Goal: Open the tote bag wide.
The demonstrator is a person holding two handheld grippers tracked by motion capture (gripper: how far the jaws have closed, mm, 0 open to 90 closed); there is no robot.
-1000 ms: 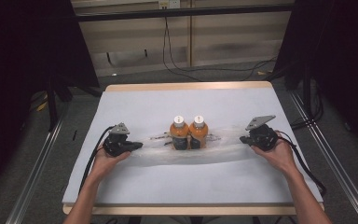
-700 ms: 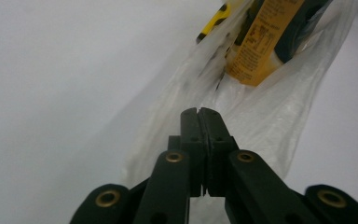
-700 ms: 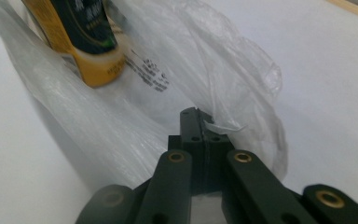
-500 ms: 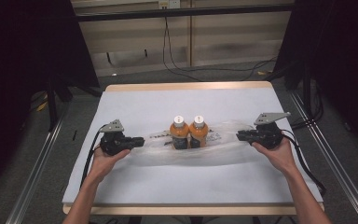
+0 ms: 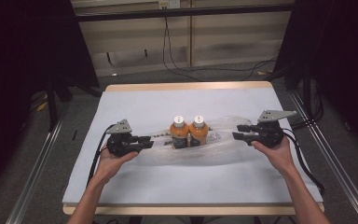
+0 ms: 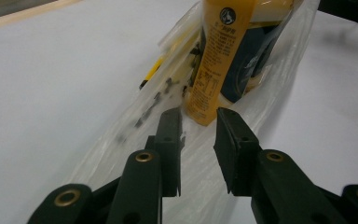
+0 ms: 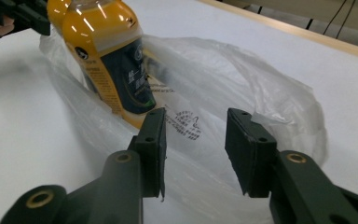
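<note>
High view looked forward and down over the whole table (image 5: 135, 100), each gripper view sat low and close, facing inward from opposite ends, all shared the bottles (image 5: 189, 132) (image 6: 223, 51) (image 7: 107, 51)

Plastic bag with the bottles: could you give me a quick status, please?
Left gripper and right gripper open at opposite bag ends. Plastic bag flat, two bottles upright inside. Nothing obstructing.

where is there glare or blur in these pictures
High view: even light on the table, dark surroundings. Left gripper view: the jaws are sharp, the bottle soft and cropped at the top. Right gripper view: white glare streaks on the bottle, sheen on the plastic bag.
</note>
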